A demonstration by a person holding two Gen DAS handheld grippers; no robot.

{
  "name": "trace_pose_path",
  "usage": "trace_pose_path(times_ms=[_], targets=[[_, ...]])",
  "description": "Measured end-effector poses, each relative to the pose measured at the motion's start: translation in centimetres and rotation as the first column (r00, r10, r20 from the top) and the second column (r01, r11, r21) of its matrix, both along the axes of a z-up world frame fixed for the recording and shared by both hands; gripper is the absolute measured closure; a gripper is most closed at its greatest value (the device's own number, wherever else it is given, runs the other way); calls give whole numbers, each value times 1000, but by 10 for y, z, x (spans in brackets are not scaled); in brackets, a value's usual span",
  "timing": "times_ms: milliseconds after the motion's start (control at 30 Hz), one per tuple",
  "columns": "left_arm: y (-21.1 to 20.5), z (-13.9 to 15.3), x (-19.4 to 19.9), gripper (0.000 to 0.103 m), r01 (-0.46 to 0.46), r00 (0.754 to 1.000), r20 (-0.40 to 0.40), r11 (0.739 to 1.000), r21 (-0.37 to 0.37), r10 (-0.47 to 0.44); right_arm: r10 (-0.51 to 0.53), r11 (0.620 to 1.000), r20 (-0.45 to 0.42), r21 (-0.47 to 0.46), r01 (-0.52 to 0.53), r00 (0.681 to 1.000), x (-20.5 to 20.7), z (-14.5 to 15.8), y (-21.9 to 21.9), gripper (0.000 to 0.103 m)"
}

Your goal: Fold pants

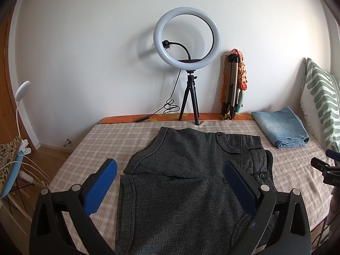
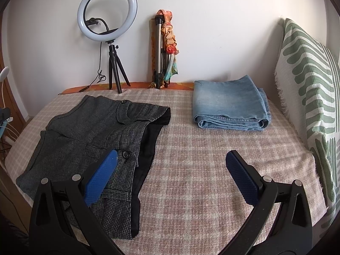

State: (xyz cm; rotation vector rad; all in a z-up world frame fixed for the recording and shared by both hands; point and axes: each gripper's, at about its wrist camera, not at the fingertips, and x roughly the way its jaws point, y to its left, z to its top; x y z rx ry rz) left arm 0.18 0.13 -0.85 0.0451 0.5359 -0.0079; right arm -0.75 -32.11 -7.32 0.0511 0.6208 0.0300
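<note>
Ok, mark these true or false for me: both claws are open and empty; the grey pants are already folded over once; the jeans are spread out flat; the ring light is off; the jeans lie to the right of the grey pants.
1. Left claw and right claw are open and empty: true.
2. The grey pants are folded over once: true.
3. The jeans are spread flat: false, they lie folded in a stack.
4. The ring light is off: false, it glows.
5. Jeans lie right of the pants: true.

Wide-open right tool point(image 2: 170, 165) above plaid bedspread point(image 2: 191, 170), beside grey pants point(image 2: 85, 127).
</note>
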Motion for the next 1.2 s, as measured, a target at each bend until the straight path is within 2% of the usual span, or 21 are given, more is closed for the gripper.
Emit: trace_pose_path(times_ms=[733,1033,1200], targets=[[2,-2,1,1,-4,1000,-6,1000,12,4,6,1000,-5,-4,-6,1000,-1,-3,2,0],[11,-10,5,1,-2,999,-37,1000,9,2,21,1000,-15,10,-21,1000,0,-7,4,0],[20,-17,12,1,-3,997,-73,1000,-8,3,60,997,-51,54,-57,997,15,-17,3,0]])
